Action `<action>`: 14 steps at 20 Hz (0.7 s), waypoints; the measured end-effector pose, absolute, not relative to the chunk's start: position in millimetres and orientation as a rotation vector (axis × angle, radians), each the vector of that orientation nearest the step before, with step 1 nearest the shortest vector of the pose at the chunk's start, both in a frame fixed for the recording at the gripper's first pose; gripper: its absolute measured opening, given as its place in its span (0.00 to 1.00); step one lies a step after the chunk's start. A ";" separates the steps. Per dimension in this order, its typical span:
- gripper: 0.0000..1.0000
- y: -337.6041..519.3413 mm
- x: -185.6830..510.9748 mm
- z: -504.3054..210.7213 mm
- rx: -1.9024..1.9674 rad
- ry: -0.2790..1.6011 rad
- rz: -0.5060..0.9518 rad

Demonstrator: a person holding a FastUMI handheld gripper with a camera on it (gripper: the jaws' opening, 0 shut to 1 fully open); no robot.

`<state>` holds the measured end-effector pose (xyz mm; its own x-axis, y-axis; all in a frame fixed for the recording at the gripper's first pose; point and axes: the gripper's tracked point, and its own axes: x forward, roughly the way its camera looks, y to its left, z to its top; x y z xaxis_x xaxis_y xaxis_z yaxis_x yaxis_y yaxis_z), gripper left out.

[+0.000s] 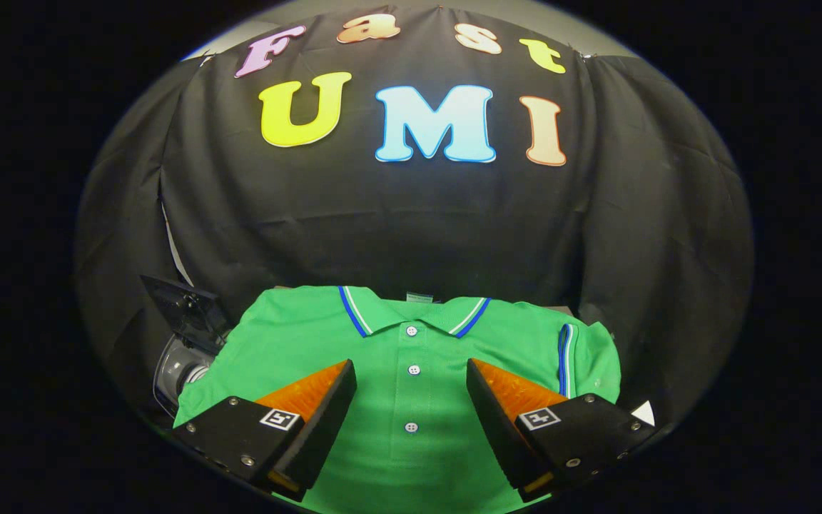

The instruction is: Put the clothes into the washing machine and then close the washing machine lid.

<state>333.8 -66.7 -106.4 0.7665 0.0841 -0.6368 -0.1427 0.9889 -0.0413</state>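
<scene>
Item one, off to the left of the left finger: the washing machine (181,343), a small unit, is sitting partly tucked under the shirt's left edge. Its dark lid (184,305) is standing raised and tilted back, and a rounded, pale, shiny part of the body is showing beneath it. How far the opening is exposed cannot be told.

Item two, between and beyond the fingers: a green polo shirt (411,357) is lying folded flat, front upward, collar pointing away from the gripper. The collar is carrying blue and white trim, and the same trim is running down the folded sleeve just beyond the right finger. A row of white buttons (412,370) is running down the placket, sitting in the gap midway between the two fingers.

Item three: the gripper (411,389) is hanging over the near part of the shirt with its fingers spread wide, nothing clamped between them. Whether the tips are touching the cloth cannot be told.

Item four, behind everything: the black cloth wall (411,228) is hanging in folds beyond the shirt.
</scene>
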 end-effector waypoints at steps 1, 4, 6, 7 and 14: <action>0.96 -66.5 332.6 -112.6 -0.098 0.711 0.130; 0.96 -65.6 330.6 -119.5 -0.091 0.751 0.154; 0.95 -66.9 330.4 -121.5 -0.038 0.778 0.143; 0.95 -66.7 329.7 -124.6 -0.048 0.795 0.145; 0.76 -59.5 324.2 -120.7 -0.037 0.830 0.130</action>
<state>324.2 -59.5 -120.7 0.6676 0.1008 -0.7376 -0.1300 0.9914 0.0179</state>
